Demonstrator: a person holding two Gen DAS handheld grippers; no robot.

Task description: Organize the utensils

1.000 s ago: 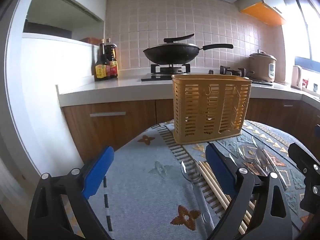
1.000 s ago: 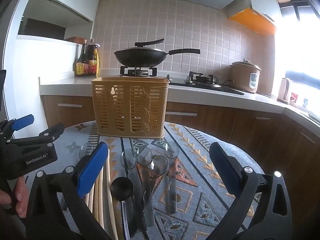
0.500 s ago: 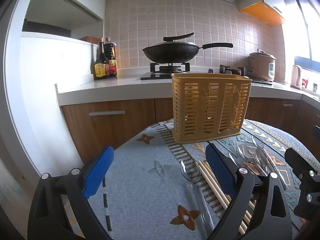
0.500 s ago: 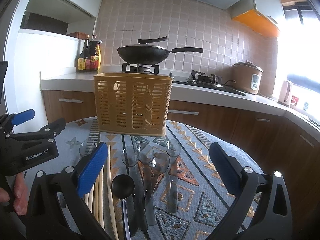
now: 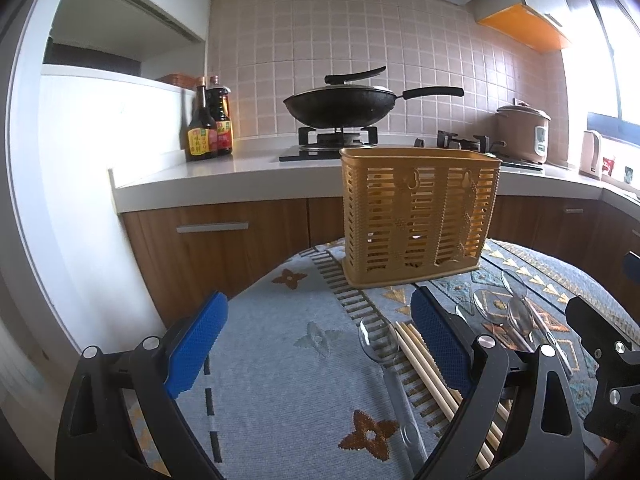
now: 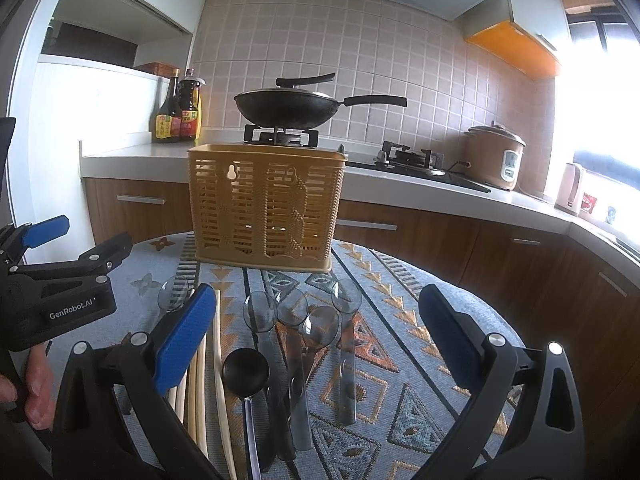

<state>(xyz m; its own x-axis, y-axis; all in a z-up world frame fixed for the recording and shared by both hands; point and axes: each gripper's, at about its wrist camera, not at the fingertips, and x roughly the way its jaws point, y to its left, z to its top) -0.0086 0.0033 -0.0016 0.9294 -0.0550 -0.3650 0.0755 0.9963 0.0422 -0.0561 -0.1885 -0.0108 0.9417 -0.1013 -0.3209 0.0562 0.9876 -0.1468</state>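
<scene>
Both claws, the left claw (image 5: 318, 344) and the right claw (image 6: 316, 336), were wide open and held nothing. The spoons (image 6: 296, 320) and chopsticks (image 6: 218, 360) lay on the counter (image 5: 280, 360), near the yellow basket (image 6: 266, 206)

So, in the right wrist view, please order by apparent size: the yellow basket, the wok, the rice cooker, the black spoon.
1. yellow basket
2. wok
3. rice cooker and black spoon look alike; the spoon lies nearer the camera, so no ranking.
</scene>
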